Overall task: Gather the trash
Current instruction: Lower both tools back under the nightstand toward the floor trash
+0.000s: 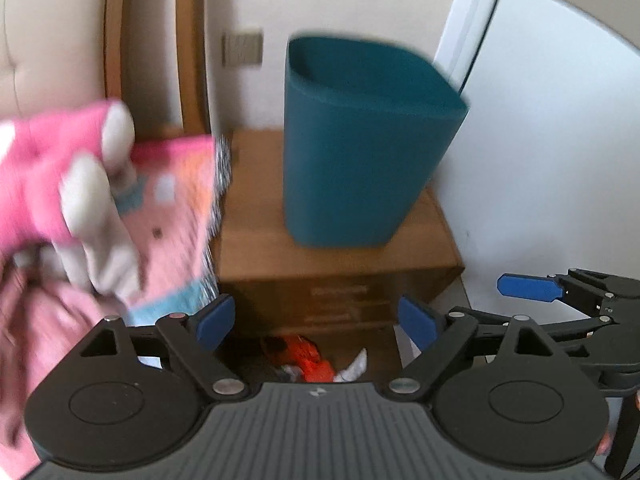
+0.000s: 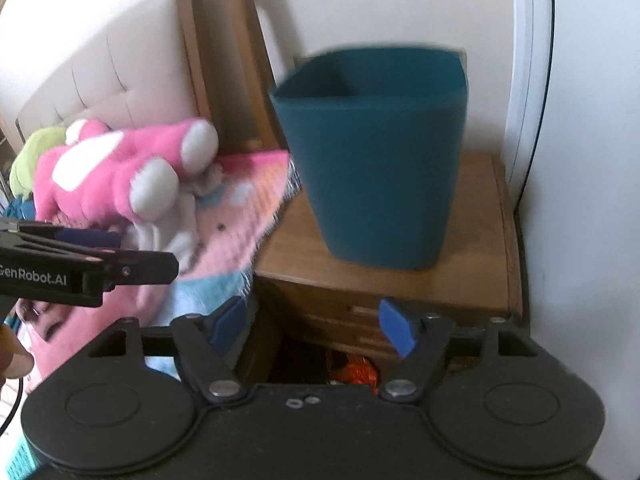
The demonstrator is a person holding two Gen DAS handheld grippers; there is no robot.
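A teal bin [image 1: 360,140] stands upright on a wooden nightstand [image 1: 332,252] beside the bed. Both tongs, the left gripper [image 1: 316,322] and right gripper [image 2: 316,326], hang spread apart and empty before it. Orange-and-white trash [image 1: 312,360] lies on the floor below them. A pink plush [image 2: 120,168] rests on a blanket [image 2: 240,208].

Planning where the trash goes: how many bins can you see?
1. A teal bin stands upright on the wooden nightstand, beside the bed. Others may lie outside both views.
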